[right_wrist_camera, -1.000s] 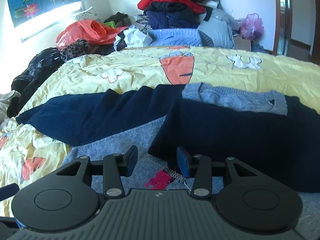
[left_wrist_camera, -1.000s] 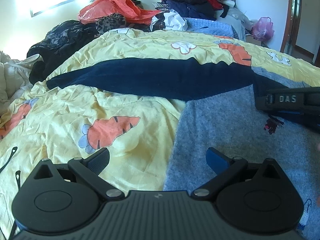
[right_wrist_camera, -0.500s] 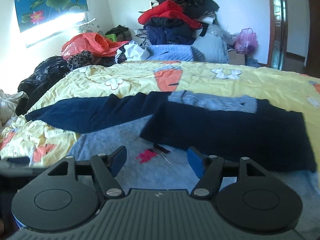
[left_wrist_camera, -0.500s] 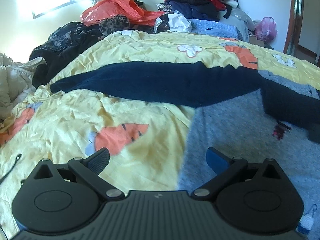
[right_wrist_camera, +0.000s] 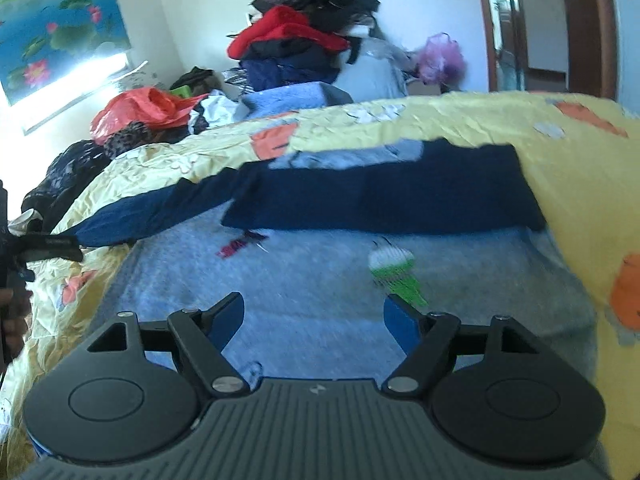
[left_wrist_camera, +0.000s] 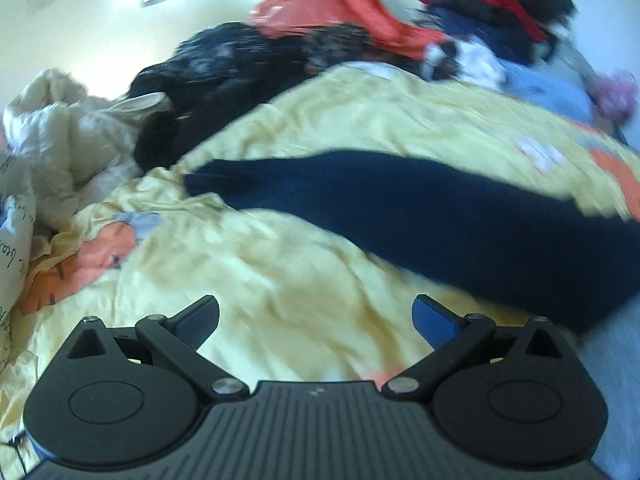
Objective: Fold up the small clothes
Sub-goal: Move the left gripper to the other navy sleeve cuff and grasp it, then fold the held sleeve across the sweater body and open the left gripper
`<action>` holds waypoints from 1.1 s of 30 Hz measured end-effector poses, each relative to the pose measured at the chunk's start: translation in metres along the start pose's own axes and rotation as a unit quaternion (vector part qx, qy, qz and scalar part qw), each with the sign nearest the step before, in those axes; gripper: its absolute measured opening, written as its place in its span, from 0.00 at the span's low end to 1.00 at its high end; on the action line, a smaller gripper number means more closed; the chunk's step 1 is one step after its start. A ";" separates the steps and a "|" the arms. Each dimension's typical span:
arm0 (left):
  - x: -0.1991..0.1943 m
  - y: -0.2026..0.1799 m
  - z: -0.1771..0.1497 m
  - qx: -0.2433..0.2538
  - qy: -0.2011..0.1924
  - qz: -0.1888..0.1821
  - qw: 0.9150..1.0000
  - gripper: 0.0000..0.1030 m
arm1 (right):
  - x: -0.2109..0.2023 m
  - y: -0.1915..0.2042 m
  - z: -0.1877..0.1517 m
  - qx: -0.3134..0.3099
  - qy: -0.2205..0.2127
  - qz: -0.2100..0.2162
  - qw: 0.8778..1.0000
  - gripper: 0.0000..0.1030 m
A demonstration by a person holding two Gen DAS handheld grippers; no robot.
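A small sweater with a grey-blue body (right_wrist_camera: 320, 292) and navy sleeves lies flat on the yellow carrot-print bedspread (right_wrist_camera: 460, 120). One navy sleeve (right_wrist_camera: 384, 196) is folded across the chest. The other navy sleeve (left_wrist_camera: 420, 208) stretches out to the left over the bedspread. My right gripper (right_wrist_camera: 314, 316) is open and empty above the sweater's body. My left gripper (left_wrist_camera: 316, 318) is open and empty above bare bedspread (left_wrist_camera: 280, 272), to the near left of the outstretched sleeve. The left gripper also shows at the left edge of the right wrist view (right_wrist_camera: 44, 246).
A tall pile of clothes (right_wrist_camera: 304, 44) and a red plastic bag (right_wrist_camera: 140, 114) lie at the far end of the bed. Dark clothes (left_wrist_camera: 224, 76) and a cream quilt (left_wrist_camera: 56, 140) sit at the left. A doorway (right_wrist_camera: 532, 28) stands at the far right.
My right gripper has opened wide and pulled back from the folded sleeve. My left gripper has swung left, off the sweater's body and over the bedspread towards the outstretched sleeve.
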State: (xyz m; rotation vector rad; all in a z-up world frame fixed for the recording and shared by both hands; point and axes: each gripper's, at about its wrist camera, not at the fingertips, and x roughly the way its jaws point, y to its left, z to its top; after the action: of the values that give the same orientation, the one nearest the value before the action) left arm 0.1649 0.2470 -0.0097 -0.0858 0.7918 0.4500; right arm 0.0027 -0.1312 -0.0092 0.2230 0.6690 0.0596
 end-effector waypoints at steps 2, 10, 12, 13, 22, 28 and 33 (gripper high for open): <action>0.015 0.020 0.013 -0.036 0.016 -0.009 0.999 1.00 | -0.001 -0.004 -0.003 0.006 0.002 -0.003 1.000 0.77; 0.065 0.081 0.049 -0.151 0.043 -0.049 0.986 1.00 | 0.002 -0.011 -0.010 0.023 0.004 -0.013 1.000 0.77; 0.082 0.093 0.055 -0.187 0.061 -0.067 0.978 1.00 | 0.002 -0.011 -0.011 0.023 0.004 -0.014 1.000 0.77; 0.091 0.102 0.058 -0.213 0.068 -0.085 0.971 1.00 | 0.002 -0.011 -0.011 0.024 0.005 -0.015 1.000 0.77; 0.132 0.152 0.067 -0.345 0.046 -0.130 0.928 0.68 | 0.003 -0.007 -0.017 0.021 0.006 -0.013 1.000 0.77; 0.152 0.170 0.065 -0.429 0.041 -0.160 0.888 0.20 | 0.003 -0.005 -0.022 0.016 0.009 -0.014 1.000 0.77; 0.132 0.158 0.080 -0.382 0.003 -0.130 0.915 0.04 | 0.002 -0.006 -0.021 0.016 0.008 -0.013 1.000 0.77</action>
State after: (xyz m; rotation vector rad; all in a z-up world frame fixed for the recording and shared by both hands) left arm 0.2329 0.4564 -0.0316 -0.9133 0.5597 0.4842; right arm -0.0089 -0.1323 -0.0283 0.2457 0.6888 0.0254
